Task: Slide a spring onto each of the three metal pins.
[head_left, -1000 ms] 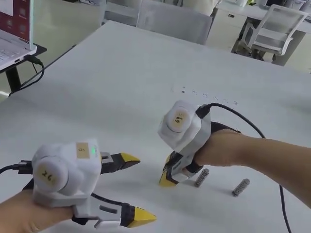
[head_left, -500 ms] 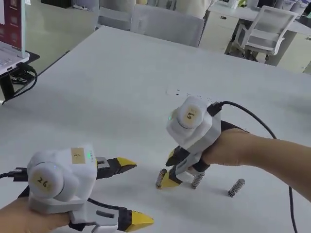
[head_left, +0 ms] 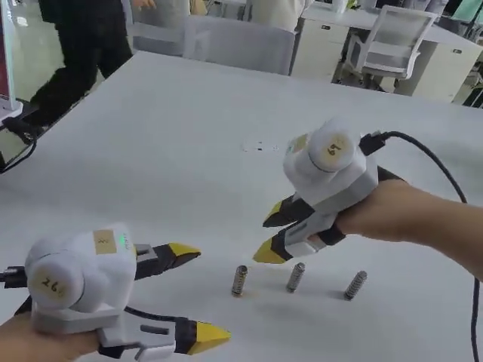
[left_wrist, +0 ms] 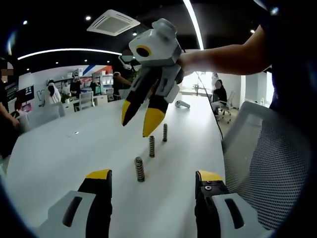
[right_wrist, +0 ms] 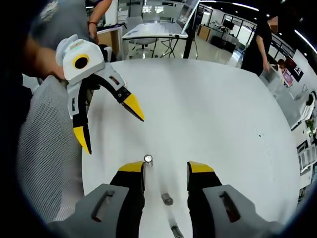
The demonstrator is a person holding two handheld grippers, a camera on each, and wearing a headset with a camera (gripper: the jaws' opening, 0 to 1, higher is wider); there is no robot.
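Springs stand three in a row just below the right gripper and ahead of the left gripper, both released and empty; fitting looks finished, so next move is probably a seating check.

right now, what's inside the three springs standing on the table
The three springs stand upright in a row on the table. From above, the right gripper view shows a round metal end at one spring's top, probably a pin. The coils cover whatever runs down inside.
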